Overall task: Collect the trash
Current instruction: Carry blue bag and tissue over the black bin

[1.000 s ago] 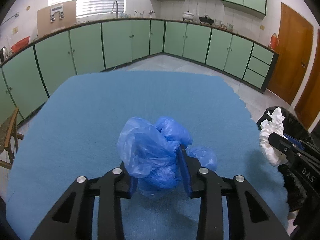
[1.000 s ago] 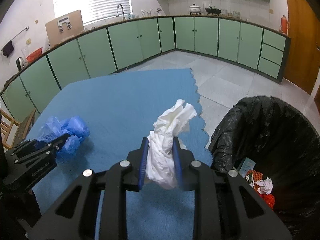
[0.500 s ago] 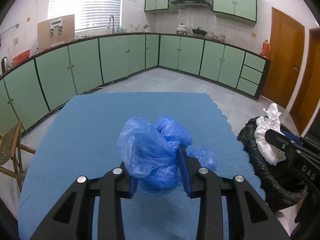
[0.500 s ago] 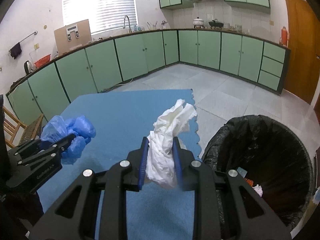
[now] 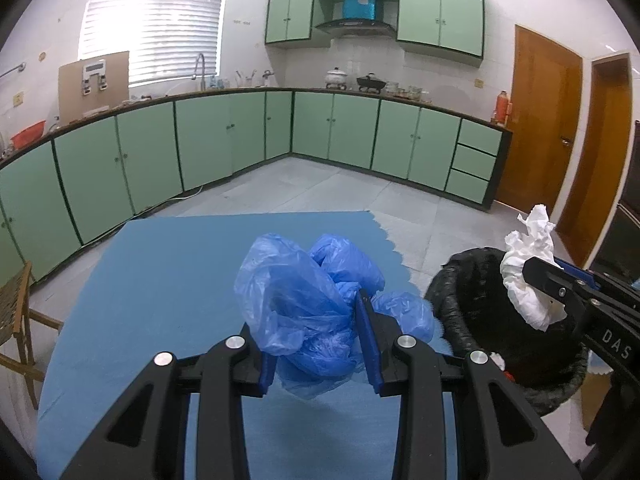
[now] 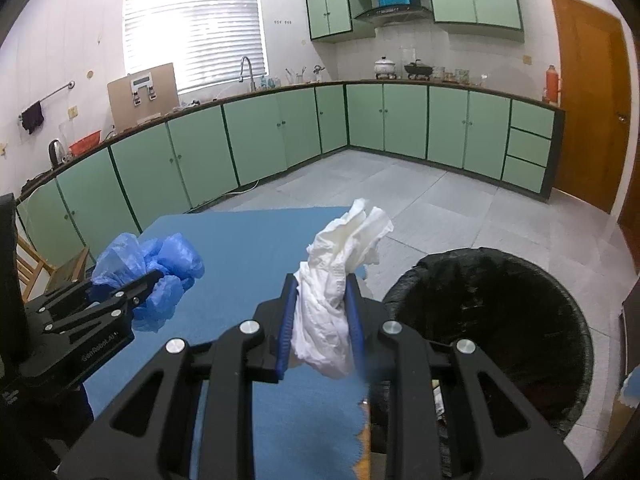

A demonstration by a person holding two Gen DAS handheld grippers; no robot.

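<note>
- Your left gripper [image 5: 320, 344] is clamped on a crumpled blue plastic bag [image 5: 312, 308], held clear above the blue table cover [image 5: 160, 280].
- Your right gripper [image 6: 320, 320] pinches a wad of white tissue [image 6: 336, 280] between its blue pads, near the table's right edge.
- The black-lined trash bin [image 6: 500, 320] stands on the floor just right of the table, some litter visible inside.
</note>
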